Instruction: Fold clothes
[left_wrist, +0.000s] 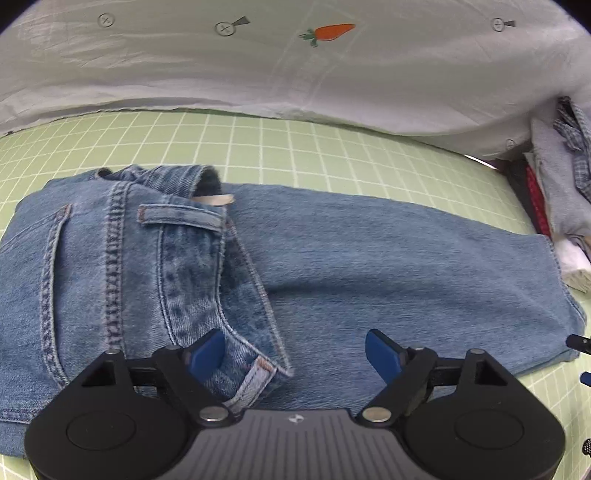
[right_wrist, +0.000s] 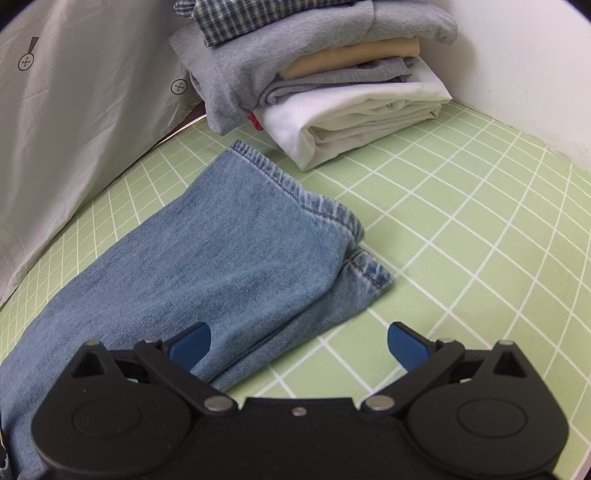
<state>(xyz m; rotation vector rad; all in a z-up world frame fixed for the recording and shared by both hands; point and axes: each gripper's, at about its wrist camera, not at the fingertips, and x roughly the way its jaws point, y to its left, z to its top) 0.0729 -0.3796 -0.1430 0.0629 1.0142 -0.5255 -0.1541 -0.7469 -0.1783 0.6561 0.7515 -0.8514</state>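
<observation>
A: Jeans (left_wrist: 332, 258) flat on green gridded surface (left_wrist: 258, 147), folded lengthwise, waistband (left_wrist: 177, 206) end under left claw (left_wrist: 295, 354), leg hems (right_wrist: 332, 218) out by right claw (right_wrist: 299, 347). Lying just short of folded stack (right_wrist: 332, 85).

B: Claw states?

A: Both wide open, gripping nothing. Left blue fingertips (left_wrist: 207, 354) straddling waistband corner, not pinching. Right straddling lower leg edge, one tip over denim, other over bare grid.

B: Next fold probably crosswise, hems to waistband. Advice?

A: Pinch both layers at hem corners, not just top one. Lower hem (right_wrist: 369, 273) poking out from under upper, so square up first. Lift low, carry across, lay edges flush. Keep clear of white carrot-print cloth (left_wrist: 295, 66) behind.
</observation>
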